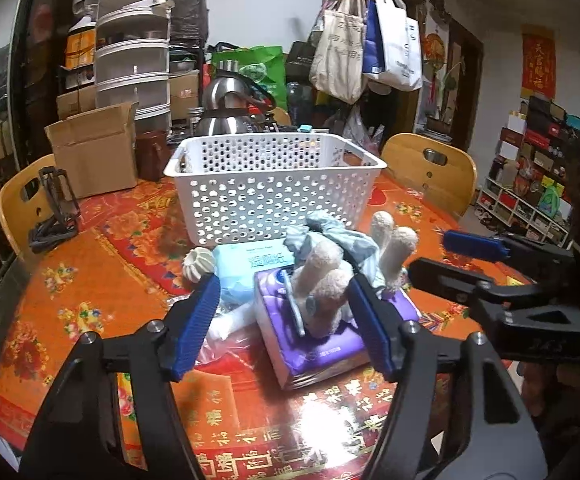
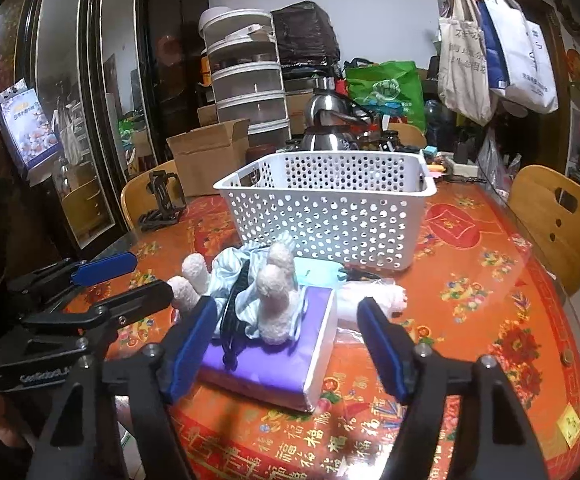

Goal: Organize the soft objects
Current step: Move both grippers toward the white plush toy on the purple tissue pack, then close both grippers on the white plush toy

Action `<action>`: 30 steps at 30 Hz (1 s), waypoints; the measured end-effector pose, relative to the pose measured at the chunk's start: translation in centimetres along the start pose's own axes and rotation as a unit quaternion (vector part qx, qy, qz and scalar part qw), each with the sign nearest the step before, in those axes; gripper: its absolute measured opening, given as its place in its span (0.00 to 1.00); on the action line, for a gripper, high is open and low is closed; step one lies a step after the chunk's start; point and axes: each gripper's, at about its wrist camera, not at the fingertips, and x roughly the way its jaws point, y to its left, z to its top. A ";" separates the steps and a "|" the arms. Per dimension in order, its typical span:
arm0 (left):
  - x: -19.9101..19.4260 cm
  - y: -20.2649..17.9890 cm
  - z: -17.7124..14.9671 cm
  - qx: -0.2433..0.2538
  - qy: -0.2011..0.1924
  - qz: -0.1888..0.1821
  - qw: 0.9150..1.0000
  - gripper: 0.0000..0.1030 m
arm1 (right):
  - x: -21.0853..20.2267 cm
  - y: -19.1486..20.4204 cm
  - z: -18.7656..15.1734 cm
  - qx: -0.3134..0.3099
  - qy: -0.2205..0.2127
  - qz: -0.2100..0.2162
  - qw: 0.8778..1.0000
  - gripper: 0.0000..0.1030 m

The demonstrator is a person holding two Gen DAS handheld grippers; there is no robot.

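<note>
A purple tissue pack (image 1: 318, 352) (image 2: 257, 364) lies on the orange table. A plush toy (image 1: 322, 276) (image 2: 273, 296) with cream limbs and pale blue striped cloth lies on top of it. Behind it are a light blue wipes pack (image 1: 241, 264) (image 2: 314, 274) and the white perforated basket (image 1: 273, 184) (image 2: 330, 216). A white roll in plastic (image 2: 374, 296) lies beside the pack. My left gripper (image 1: 285, 320) is open and straddles the toy and pack. My right gripper (image 2: 287, 332) is open around the same pack from the other side. Each gripper shows in the other's view, the right (image 1: 446, 258) and the left (image 2: 137, 276).
A small white ridged object (image 1: 198, 264) sits left of the wipes. Behind the basket are a cardboard box (image 1: 93, 152), a steel kettle (image 1: 229, 108) and stacked containers. A black holder (image 1: 55, 204) stands at the left edge. Wooden chairs (image 1: 430, 168) (image 2: 558, 216) ring the table.
</note>
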 end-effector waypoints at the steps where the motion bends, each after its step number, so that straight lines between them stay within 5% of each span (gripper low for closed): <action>1: 0.0 0.0 -0.1 0.002 -0.001 -0.005 1.000 0.58 | 0.2 0.0 0.1 0.001 0.002 0.004 1.000 0.66; 5: 0.1 -0.5 -0.3 0.010 0.000 -0.020 1.000 0.57 | 0.8 0.0 0.2 0.003 0.008 0.011 1.000 0.59; 12: 0.9 -1.3 -0.7 0.020 0.008 -0.029 0.999 0.34 | 1.6 -0.3 0.3 0.007 0.013 0.017 1.000 0.46; 25: 2.1 -0.7 -0.4 0.012 0.020 -0.044 0.999 0.24 | 2.7 0.1 0.6 -0.003 0.016 0.026 1.000 0.28; 30: 2.3 -0.6 -0.2 0.007 0.017 -0.039 0.999 0.16 | 2.5 0.4 0.6 -0.011 0.011 0.024 1.000 0.13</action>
